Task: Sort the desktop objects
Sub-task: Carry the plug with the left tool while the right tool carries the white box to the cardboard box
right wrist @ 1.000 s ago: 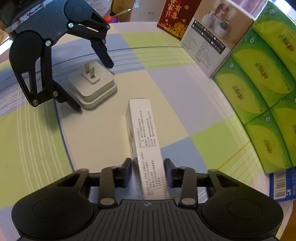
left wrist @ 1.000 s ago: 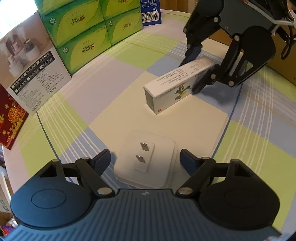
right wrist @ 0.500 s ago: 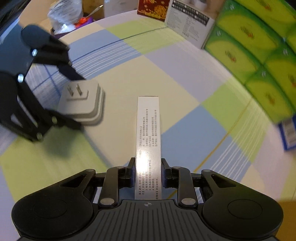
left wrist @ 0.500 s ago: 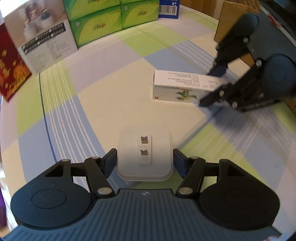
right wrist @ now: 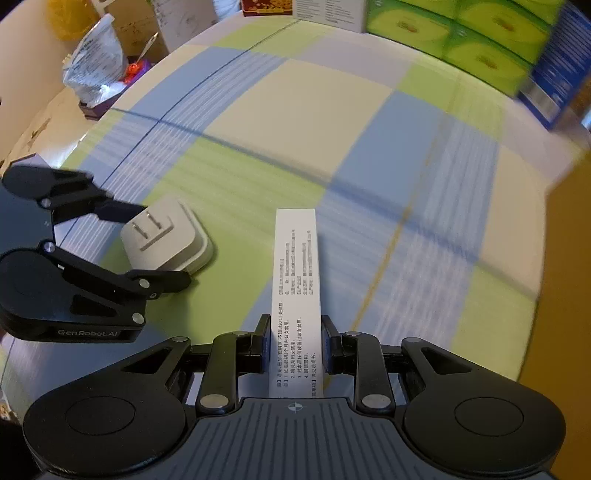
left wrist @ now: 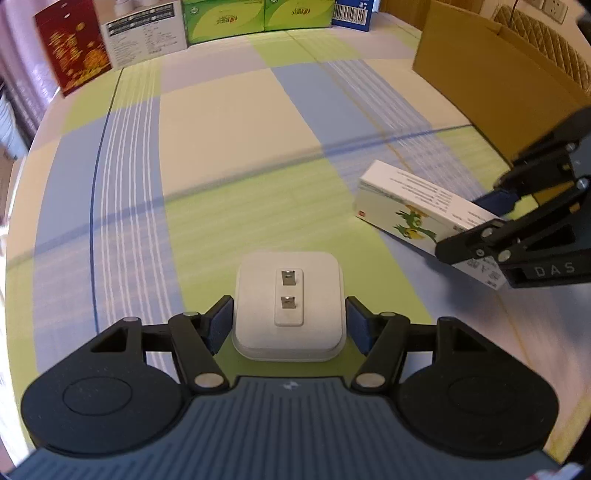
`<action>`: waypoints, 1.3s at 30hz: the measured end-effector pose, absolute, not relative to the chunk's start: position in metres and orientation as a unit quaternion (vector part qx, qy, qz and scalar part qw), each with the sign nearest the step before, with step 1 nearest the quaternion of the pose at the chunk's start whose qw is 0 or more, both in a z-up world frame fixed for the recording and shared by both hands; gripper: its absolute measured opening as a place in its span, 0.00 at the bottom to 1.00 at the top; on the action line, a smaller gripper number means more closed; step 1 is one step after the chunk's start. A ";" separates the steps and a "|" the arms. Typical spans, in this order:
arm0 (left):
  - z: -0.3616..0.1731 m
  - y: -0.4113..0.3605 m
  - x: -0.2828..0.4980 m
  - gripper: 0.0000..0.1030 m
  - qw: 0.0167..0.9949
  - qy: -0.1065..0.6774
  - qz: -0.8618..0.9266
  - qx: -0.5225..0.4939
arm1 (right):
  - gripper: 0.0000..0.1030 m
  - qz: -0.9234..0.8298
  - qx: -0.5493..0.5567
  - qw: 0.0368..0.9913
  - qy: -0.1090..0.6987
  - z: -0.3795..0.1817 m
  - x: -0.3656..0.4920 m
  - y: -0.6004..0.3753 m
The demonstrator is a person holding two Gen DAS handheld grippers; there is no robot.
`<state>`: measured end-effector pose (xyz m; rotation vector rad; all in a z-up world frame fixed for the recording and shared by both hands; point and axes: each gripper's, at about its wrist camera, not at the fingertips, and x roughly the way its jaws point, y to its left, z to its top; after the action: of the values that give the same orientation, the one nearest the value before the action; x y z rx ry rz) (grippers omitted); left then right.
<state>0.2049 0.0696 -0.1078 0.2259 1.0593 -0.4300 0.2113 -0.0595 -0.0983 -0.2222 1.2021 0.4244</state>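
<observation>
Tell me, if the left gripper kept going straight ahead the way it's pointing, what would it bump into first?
Probably nothing soon. The left gripper holds the white plug adapter, and ahead lies only open checked tablecloth. Far off, the green tissue boxes at the table's back edge look like the first obstacle, though depth is unclear.

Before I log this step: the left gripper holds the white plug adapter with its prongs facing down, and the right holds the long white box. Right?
Not quite. The plug adapter sits between the left gripper's fingers with its two prongs facing up, as the left wrist view shows. The rest stands: the right gripper is shut on the long white box.
</observation>
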 end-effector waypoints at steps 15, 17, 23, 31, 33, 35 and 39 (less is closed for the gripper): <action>-0.105 0.044 0.088 0.58 0.863 0.462 -0.177 0.102 | 0.23 0.176 -0.034 0.848 0.499 -0.102 0.116 -0.090; -0.107 0.044 0.086 0.58 0.866 0.455 -0.181 0.104 | 0.23 0.176 -0.035 0.855 0.486 -0.102 0.116 -0.089; -0.109 0.048 0.086 0.59 0.875 0.439 -0.182 0.097 | 0.23 0.174 -0.028 0.858 0.482 -0.113 0.120 -0.089; -0.111 0.049 0.090 0.58 0.882 0.430 -0.179 0.077 | 0.23 0.173 -0.062 0.862 0.472 -0.123 0.117 -0.081; -0.112 0.048 0.091 0.58 0.883 0.428 -0.177 0.076 | 0.23 0.174 -0.066 0.862 0.471 -0.125 0.117 -0.081; -0.113 0.048 0.092 0.58 0.884 0.427 -0.175 0.076 | 0.23 0.174 -0.063 0.862 0.472 -0.126 0.117 -0.082; -0.113 0.044 0.094 0.58 0.886 0.426 -0.165 0.078 | 0.22 0.175 -0.067 0.863 0.469 -0.126 0.117 -0.080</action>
<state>0.0935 0.0440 -0.1134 0.1626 0.8850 -0.3423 0.1167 -0.0805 -0.1260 -0.1413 0.9834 0.3668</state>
